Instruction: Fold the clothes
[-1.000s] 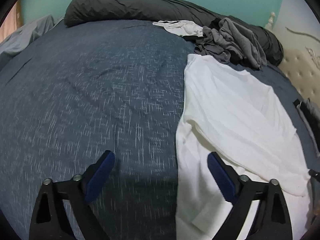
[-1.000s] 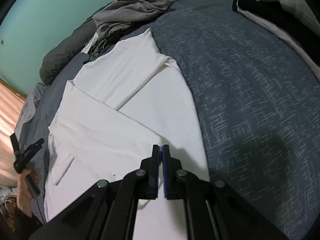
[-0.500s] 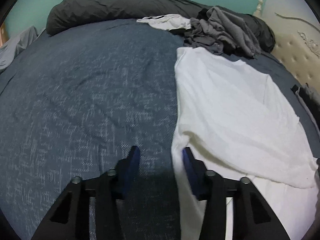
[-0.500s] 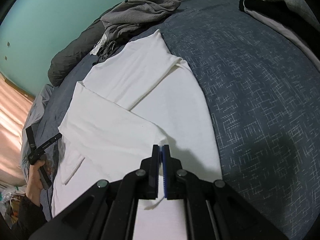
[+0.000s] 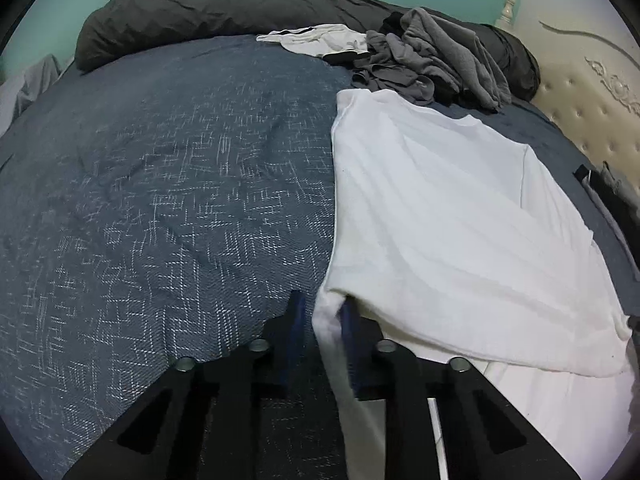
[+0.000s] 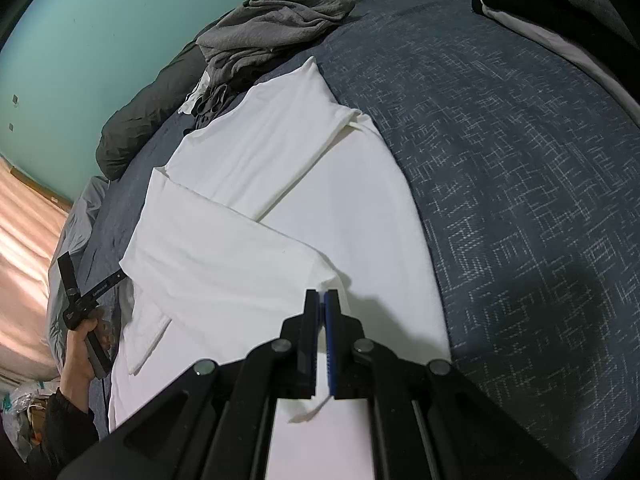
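where fingers (image 6: 310, 344) meet, the white shirt (image 6: 248, 264) edge hides.

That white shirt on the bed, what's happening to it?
A person is folding the white shirt on the blue bedspread, with a gripper tool in each hand. The right gripper is shut on a folded-over corner. The left gripper has the shirt's edge between its fingers, nearly closed. A gray clothes pile waits behind.

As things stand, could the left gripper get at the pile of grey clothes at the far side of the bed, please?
Probably not straight away: the left gripper is closing around the near edge of the white shirt, and the grey clothes lie beyond that shirt's far end. Nothing blocks the way, though.
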Demonstrator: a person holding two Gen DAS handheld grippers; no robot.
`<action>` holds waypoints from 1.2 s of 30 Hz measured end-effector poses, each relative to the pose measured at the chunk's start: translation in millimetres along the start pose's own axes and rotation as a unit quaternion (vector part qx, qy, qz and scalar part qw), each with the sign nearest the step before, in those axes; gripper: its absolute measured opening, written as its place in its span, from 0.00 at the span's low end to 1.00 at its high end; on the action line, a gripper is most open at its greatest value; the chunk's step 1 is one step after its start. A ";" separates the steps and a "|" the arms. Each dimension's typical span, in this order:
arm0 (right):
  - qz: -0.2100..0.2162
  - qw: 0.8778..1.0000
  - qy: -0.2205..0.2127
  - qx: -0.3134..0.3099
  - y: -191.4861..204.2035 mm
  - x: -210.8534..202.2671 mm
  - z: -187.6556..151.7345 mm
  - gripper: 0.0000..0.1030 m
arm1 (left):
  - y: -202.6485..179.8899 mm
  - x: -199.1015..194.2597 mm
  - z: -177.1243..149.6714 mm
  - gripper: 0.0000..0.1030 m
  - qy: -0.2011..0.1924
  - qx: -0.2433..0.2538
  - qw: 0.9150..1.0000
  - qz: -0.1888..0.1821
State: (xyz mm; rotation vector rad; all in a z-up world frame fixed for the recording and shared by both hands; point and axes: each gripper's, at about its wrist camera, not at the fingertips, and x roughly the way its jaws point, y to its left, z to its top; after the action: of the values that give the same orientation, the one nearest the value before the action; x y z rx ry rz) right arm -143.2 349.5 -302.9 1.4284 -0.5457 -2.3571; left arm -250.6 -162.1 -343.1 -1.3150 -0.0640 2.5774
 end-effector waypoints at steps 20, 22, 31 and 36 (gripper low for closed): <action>-0.006 1.000 0.004 0.002 -3.9 2.9 -2.7 0.03 | 16.1 -3.0 -0.5 0.07 -0.009 -0.033 0.999 -0.002; -0.010 1.000 0.008 0.006 -7.4 5.4 -3.5 0.03 | 19.2 -1.8 -1.6 0.07 -0.007 -0.043 0.999 -0.010; -0.013 1.000 0.002 0.018 -12.7 0.7 -3.0 0.03 | 26.2 -13.6 -2.7 0.09 -0.001 -0.081 0.996 -0.034; -0.009 1.000 -0.006 0.012 -5.8 -4.2 3.3 0.03 | 31.2 -28.1 -2.4 0.09 -0.004 -0.102 0.995 -0.020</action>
State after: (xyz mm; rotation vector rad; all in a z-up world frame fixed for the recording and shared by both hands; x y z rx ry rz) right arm -144.7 357.0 -301.1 1.4362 -0.5680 -2.3828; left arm -239.1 -199.2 -326.9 -1.3556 -0.3603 2.5993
